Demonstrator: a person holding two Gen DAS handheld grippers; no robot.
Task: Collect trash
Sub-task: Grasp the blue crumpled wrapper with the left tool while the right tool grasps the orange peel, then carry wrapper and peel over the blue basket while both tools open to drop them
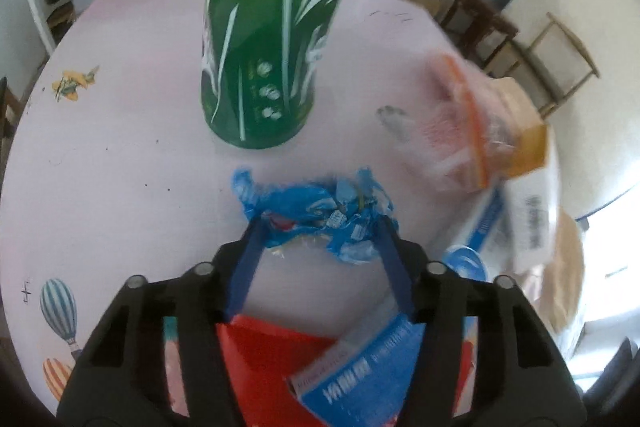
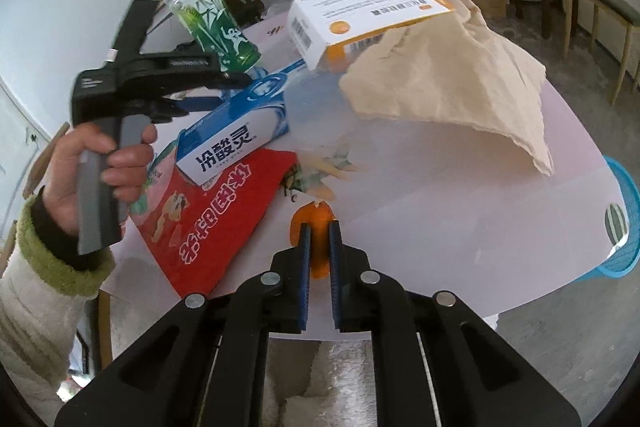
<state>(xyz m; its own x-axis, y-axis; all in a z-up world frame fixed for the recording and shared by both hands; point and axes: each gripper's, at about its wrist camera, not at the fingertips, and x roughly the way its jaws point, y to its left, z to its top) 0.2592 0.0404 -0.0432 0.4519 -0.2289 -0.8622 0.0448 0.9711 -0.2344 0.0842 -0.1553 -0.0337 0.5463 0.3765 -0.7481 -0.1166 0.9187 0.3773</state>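
Observation:
A crumpled blue wrapper [image 1: 316, 205] lies on the pale pink table [image 1: 120, 147], just in front of a tall green bottle [image 1: 260, 47]. My left gripper [image 1: 320, 223] stands open with a fingertip at each end of the wrapper, which lies between them. In the right wrist view my right gripper [image 2: 319, 227] is shut on a piece of orange peel [image 2: 314, 213] low over the table [image 2: 440, 187]. A person's hand [image 2: 100, 163] holds the left gripper's handle there, beside the green bottle [image 2: 212, 19].
A red snack bag [image 2: 216, 211] lies under a blue and white toothpaste box [image 2: 236, 135]. A white and orange carton [image 2: 360, 15] rests on crumpled beige paper [image 2: 452, 75]. A blue basket [image 2: 624, 227] sits off the table's right edge. Chairs and clutter stand behind.

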